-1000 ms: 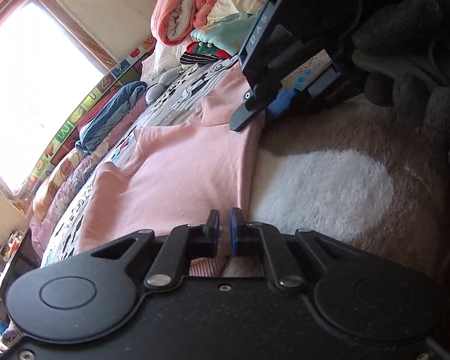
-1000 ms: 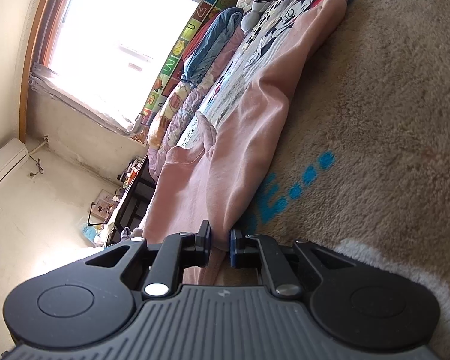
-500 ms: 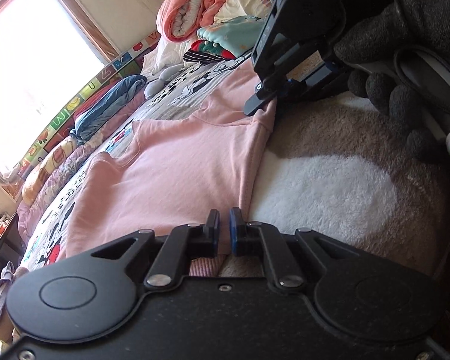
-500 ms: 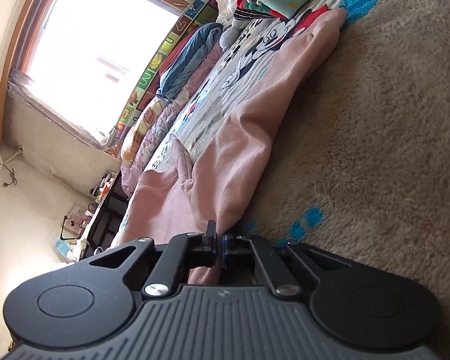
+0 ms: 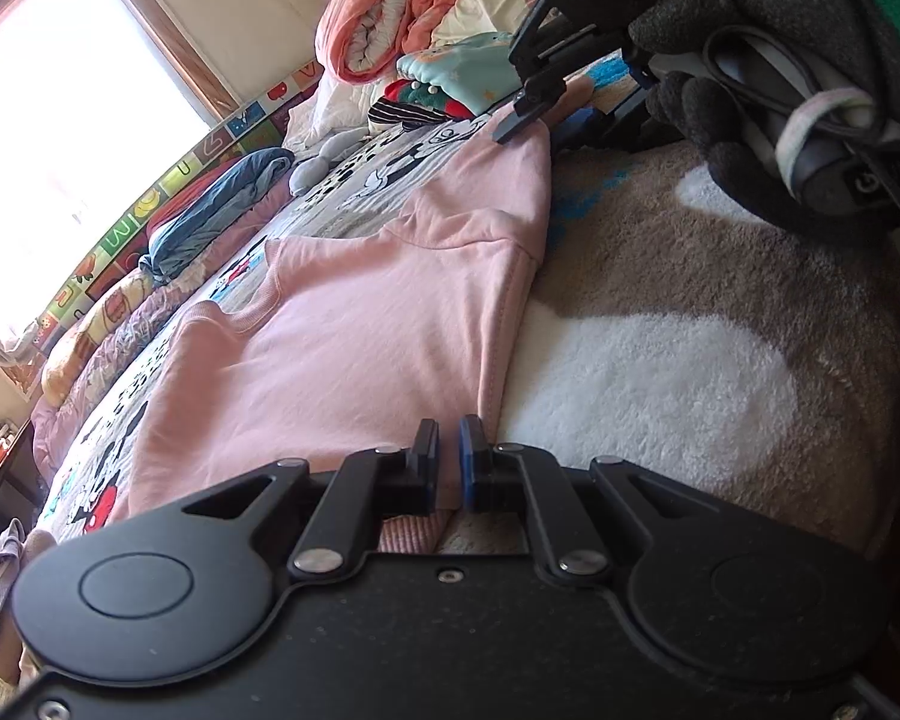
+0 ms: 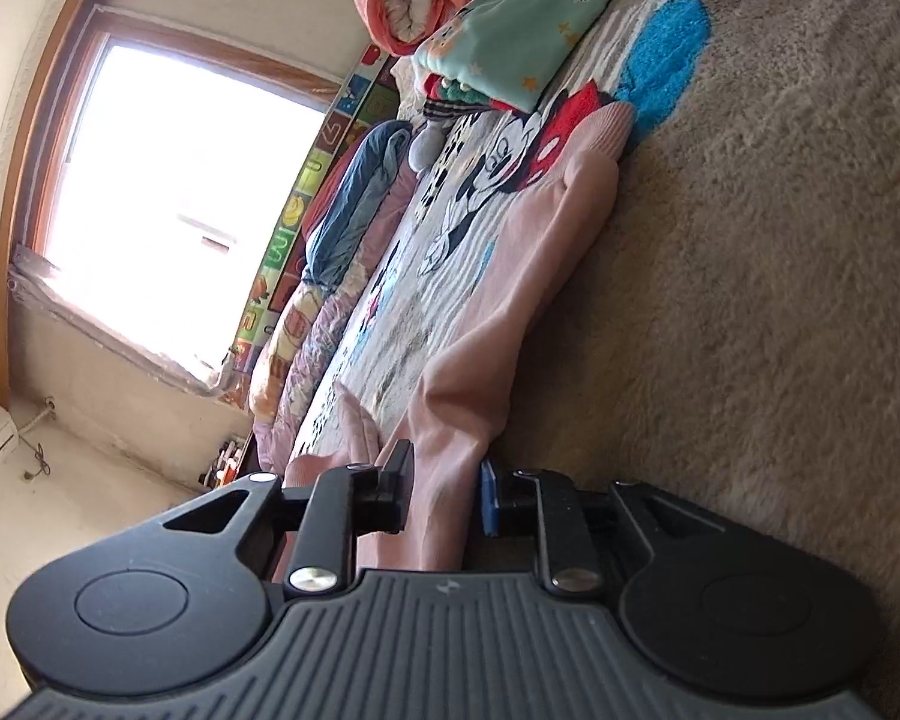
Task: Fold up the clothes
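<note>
On the bed, the pink top [image 5: 360,324] lies spread; left gripper [image 5: 448,456] pinches its hem at 6 o'clock, right gripper [image 6: 444,498] gapes around the sleeve [image 6: 510,300], likely to fold.

Sweatshirt [image 5: 354,348] lies on bed, probably overlapping rug [image 5: 720,300] edge.

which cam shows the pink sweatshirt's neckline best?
Left wrist. It shows the pink cotton sweatshirt spread flat across the bed, ribbed neckline fully in view. Right wrist sees only the sleeve edge-on, running to its cuff; neckline out of view.
</note>
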